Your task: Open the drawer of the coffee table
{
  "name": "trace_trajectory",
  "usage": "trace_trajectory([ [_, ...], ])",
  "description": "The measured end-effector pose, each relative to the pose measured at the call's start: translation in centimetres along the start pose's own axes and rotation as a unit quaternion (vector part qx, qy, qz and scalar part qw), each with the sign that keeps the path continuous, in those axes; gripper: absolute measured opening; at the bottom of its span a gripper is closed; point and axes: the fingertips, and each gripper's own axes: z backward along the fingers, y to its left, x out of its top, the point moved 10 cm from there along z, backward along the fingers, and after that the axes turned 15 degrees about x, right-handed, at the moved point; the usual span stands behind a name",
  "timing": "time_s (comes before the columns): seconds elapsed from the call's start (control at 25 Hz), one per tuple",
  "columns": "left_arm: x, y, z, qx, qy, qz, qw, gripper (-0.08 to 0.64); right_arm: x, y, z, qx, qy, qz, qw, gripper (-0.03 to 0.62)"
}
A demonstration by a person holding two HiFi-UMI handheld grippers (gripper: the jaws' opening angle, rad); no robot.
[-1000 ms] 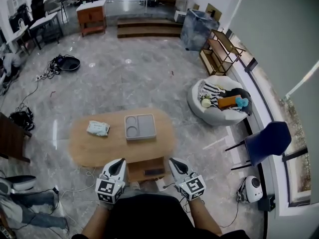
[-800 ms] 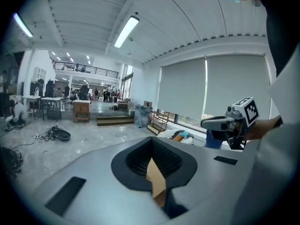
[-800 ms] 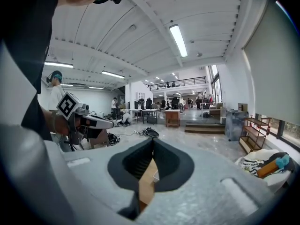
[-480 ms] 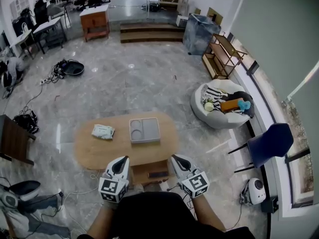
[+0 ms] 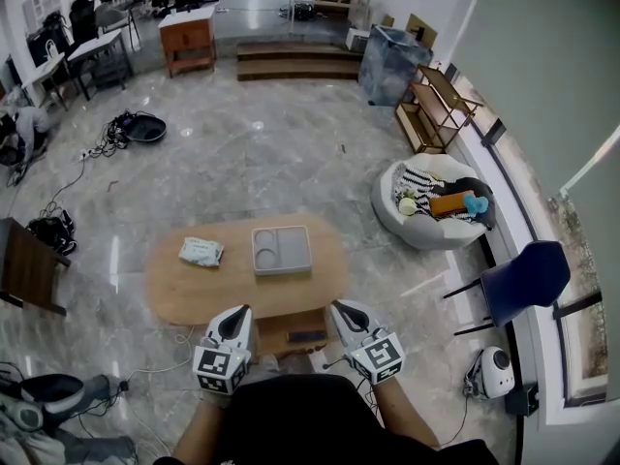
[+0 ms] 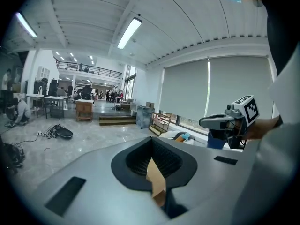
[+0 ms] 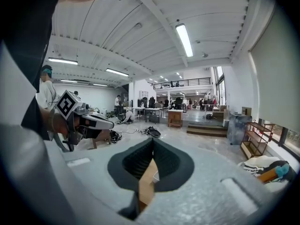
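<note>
Hovering short of desk [image 5: 184, 294] | drawer [image 5: 287, 327] under near edge, dark handle [image 5: 307, 336] facing, drawn out or not: unclear | left gripper [image 5: 241, 311] and right gripper [image 5: 336, 307] pressed together, empty | fitted approach or withdrawal; needed jaws spread at handle for any pull

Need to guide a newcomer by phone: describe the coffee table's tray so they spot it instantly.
Find the oval wooden coffee table on the marble floor. The tray lies on its top: grey, squarish, with compartments, unlike the soft white packet beside it.
</note>
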Motion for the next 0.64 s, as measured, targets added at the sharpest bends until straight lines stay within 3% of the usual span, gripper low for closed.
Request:
trace_trajectory([
  [0.64,0.6,-2.2,1.7,0.017,-0.017,0.0,0.9997,0.015,0.1,0.3,2.6,0.012,-0.009,0.018,1.0,-0.002],
])
